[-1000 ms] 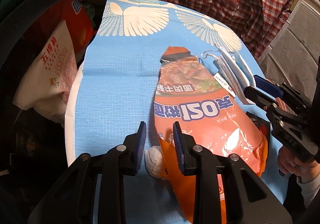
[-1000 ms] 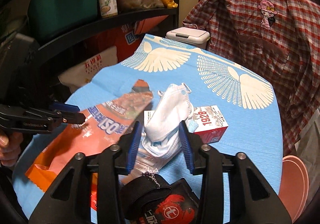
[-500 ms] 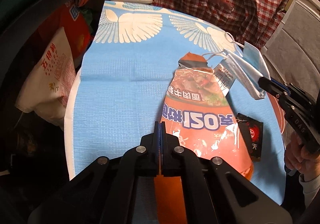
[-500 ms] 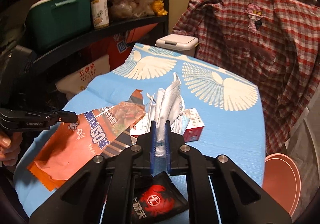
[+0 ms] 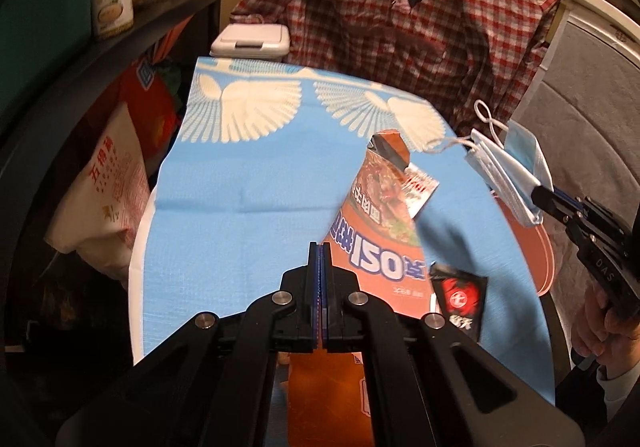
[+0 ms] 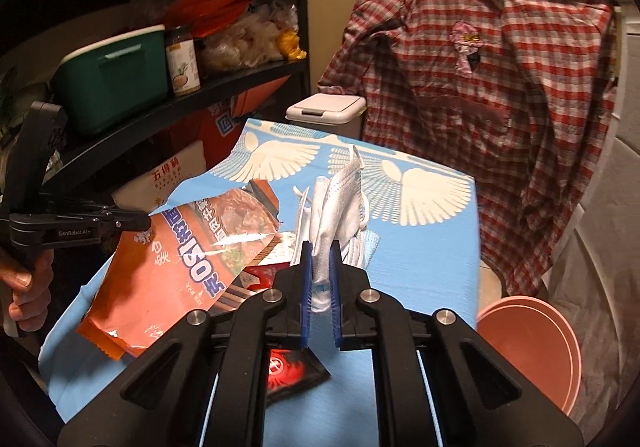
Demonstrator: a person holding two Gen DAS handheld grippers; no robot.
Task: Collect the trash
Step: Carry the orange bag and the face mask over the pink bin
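Readable print on the packets and grippers

The orange snack bag shows a large "150"; the left gripper reads "GenRobot.AI"; the right gripper reads "DAS"; the white sack, far left, carries red Chinese characters.

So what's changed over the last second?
Both tools closed: left tool shut on the orange noodle bag, right tool shut on the face masks; both are lifted off the blue tablecloth. The black sachet stayed put.

Both wrist cameras looked down along their fingers, close over the same blue tablecloth from opposite sides.
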